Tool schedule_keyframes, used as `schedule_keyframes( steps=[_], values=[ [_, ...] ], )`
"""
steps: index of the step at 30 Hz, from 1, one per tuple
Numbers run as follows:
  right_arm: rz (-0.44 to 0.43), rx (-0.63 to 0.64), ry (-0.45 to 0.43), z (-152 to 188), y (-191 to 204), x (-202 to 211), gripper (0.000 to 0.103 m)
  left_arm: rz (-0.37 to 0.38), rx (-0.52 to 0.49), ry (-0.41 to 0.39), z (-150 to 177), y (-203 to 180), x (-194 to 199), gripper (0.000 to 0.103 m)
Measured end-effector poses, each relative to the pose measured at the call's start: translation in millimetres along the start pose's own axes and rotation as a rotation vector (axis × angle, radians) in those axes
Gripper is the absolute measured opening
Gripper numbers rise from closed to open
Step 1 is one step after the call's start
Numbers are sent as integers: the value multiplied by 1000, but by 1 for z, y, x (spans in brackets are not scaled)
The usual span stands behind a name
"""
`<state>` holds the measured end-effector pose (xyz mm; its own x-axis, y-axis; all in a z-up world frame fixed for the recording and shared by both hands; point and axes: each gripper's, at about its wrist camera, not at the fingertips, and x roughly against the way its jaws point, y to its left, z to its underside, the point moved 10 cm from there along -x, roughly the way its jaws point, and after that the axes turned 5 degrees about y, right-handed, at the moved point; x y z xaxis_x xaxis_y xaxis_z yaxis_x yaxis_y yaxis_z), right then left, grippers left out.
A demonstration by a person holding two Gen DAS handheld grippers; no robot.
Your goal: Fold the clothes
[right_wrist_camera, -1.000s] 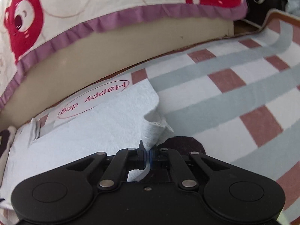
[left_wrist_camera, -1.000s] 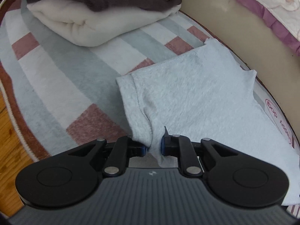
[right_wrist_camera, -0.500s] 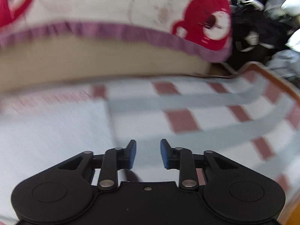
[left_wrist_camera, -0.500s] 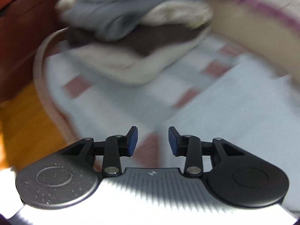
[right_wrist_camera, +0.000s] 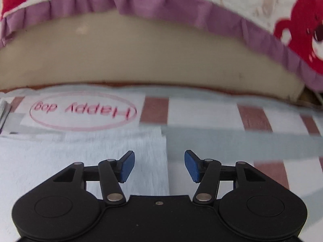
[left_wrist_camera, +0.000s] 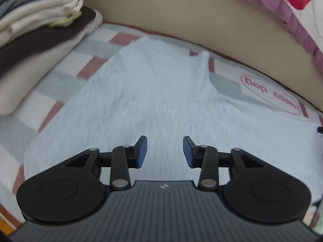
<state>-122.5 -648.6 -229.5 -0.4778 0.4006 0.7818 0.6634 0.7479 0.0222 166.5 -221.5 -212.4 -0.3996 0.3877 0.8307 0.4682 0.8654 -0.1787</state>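
On the checked pink, grey and white woven rug (left_wrist_camera: 97,46), flat now, lies the pale grey marl knit garment (left_wrist_camera: 157,100), no longer pinched up at hem and sleeve as a second ago. Soft, fuzzy cloth, straight right edge in the right wrist view (right_wrist_camera: 80,151). Left, touching nothing: stack of folded cream and dark brown clothes (left_wrist_camera: 40,40). Beyond: beige smooth bed base (right_wrist_camera: 141,56). Bare rug right of the edge. Left gripper (left_wrist_camera: 164,151) spread, empty; right gripper (right_wrist_camera: 159,166) opening, empty.
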Motion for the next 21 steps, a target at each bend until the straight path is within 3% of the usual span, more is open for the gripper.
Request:
schedule_keyframes(
  steps=[3, 8, 9, 11, 13, 16, 21],
  values=[
    [-14, 4, 19, 0, 4, -12, 45, 16, 41, -8, 0, 2, -11, 38],
    [-40, -34, 73, 13, -3, -22, 50, 42, 106, 31, 15, 14, -32, 38],
    [-62, -66, 65, 14, -6, -21, 43, 38, 101, 32, 17, 14, -34, 38],
    [-86, -69, 25, 8, -3, -15, 6, -9, 40, 28, 19, 10, -36, 35],
    [-42, 13, -82, -5, 6, 6, 6, -74, -29, 18, 18, 5, -36, 34],
    [35, 87, -180, -21, 11, 25, 5, -60, 5, 5, 18, 6, -32, 34],
    [175, 227, -100, -23, 18, -16, 5, -150, 33, 21, 21, 24, -33, 32]
  ],
)
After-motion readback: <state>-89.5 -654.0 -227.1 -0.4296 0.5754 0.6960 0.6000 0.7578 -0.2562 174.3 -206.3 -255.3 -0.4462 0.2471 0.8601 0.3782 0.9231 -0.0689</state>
